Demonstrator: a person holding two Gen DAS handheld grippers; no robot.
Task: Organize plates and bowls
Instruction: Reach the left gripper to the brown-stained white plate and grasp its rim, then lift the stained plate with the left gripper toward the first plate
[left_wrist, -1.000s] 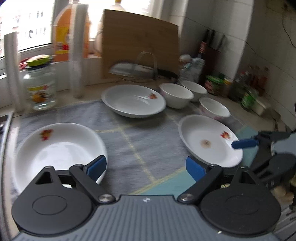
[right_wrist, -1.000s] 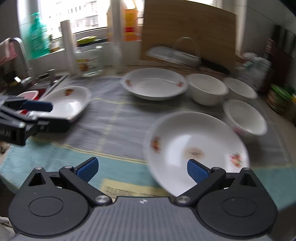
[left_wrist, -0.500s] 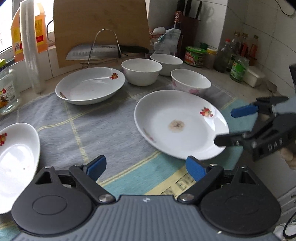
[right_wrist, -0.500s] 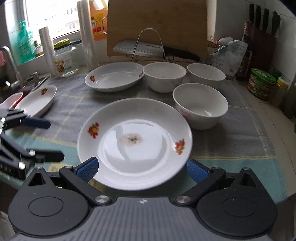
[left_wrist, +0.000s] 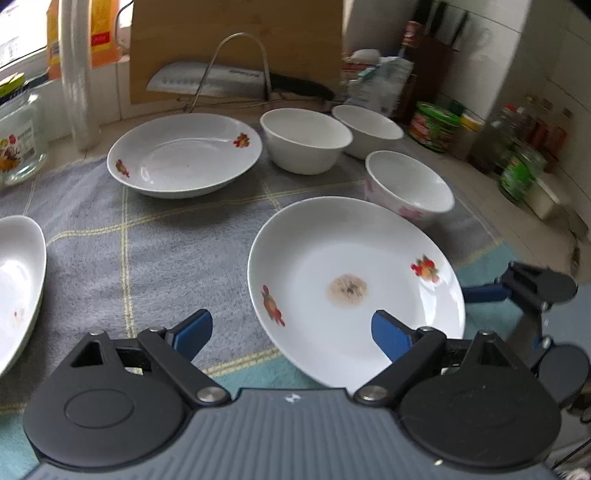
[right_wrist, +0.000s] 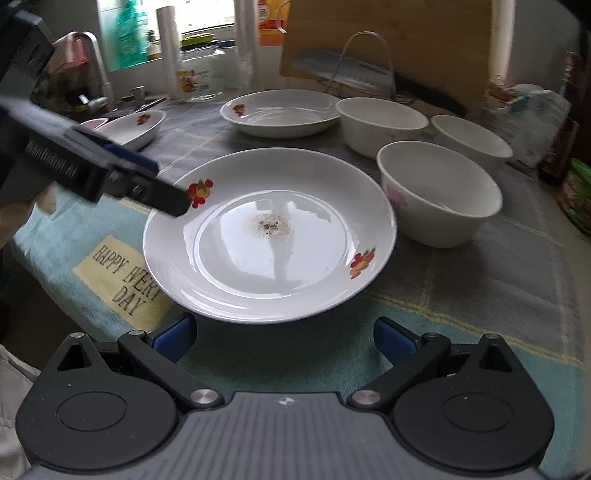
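Note:
A white plate (left_wrist: 351, 266) with fruit prints and a brown stain in its middle lies on the grey and teal cloth (left_wrist: 166, 258). My left gripper (left_wrist: 291, 332) is open at the plate's near left rim, its right pad (left_wrist: 389, 334) over the edge. In the right wrist view one left finger (right_wrist: 162, 195) reaches the same plate (right_wrist: 269, 236) at the printed rim. My right gripper (right_wrist: 284, 336) is open just short of the plate's near edge, nothing between its pads. A deep plate (left_wrist: 184, 155), three bowls (left_wrist: 306, 140) and a third plate (left_wrist: 18, 288) stand around.
A flowered bowl (right_wrist: 439, 192) sits close to the plate's far right side. A knife rack (left_wrist: 229, 74) and cutting board (left_wrist: 236, 37) stand at the back, with a jar (left_wrist: 18, 140) to the left, cans and bottles (left_wrist: 524, 166) to the right, and a faucet (right_wrist: 92, 62) at far left.
Both grippers have closed in on the stained plate from opposite sides. The left gripper swung right from the left-hand plate, and its finger now reaches the rim. Both stay open.

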